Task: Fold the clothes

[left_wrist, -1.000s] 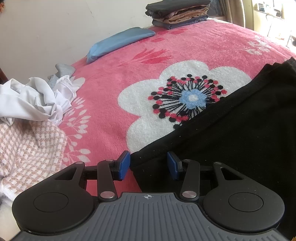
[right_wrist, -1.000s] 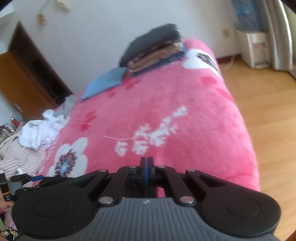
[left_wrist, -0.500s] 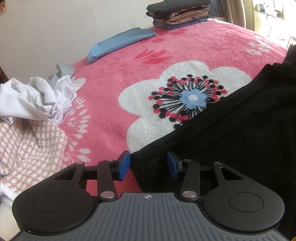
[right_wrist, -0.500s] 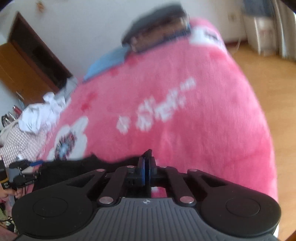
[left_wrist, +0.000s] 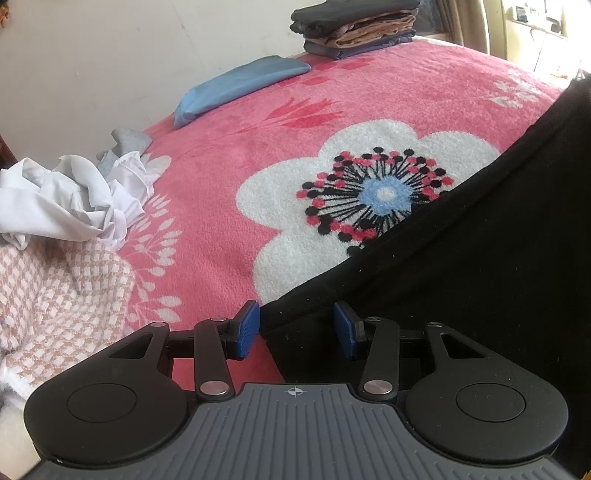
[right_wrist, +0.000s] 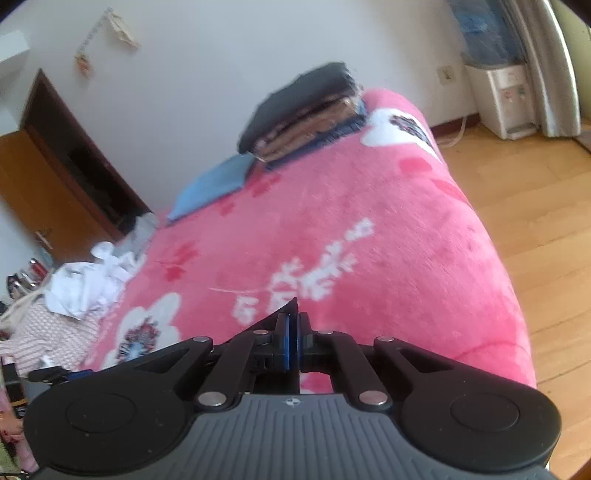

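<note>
Down low over the bed, the left gripper (left_wrist: 296, 329) points forward along the pink floral blanket (left_wrist: 229, 192), its blue pads (left_wrist: 246, 328) standing well apart. A corner of the black garment (left_wrist: 480, 266) lies between them, resting on the blanket without either pad pressing it. From that corner the black cloth rises to the right in a taut sheet, its upper edge running up toward the far right of the left wrist view and crossing the big white flower print.

Higher up, the right gripper (right_wrist: 294, 341) looks down over the bed toward the far wall. Its jaws are closed tight on a thin fold of the same black garment (right_wrist: 288, 314), a small pointed tip of which sticks up just past the pads.

On the left of the bed lie a crumpled white garment (left_wrist: 70, 195) and, nearer, a pink-and-white checked cloth (left_wrist: 55, 295). Farther off, a folded blue piece (left_wrist: 240, 85) sits near the wall, with a stack of folded clothes (left_wrist: 354, 26) beyond it at the far end. In the right wrist view a white water dispenser (right_wrist: 506, 99) stands on the wooden floor (right_wrist: 546, 229) at the far right, and a brown door (right_wrist: 48, 192) is at the left. No writing or brand can be read on anything; the small round mark on each gripper body carries no legible text.
</note>
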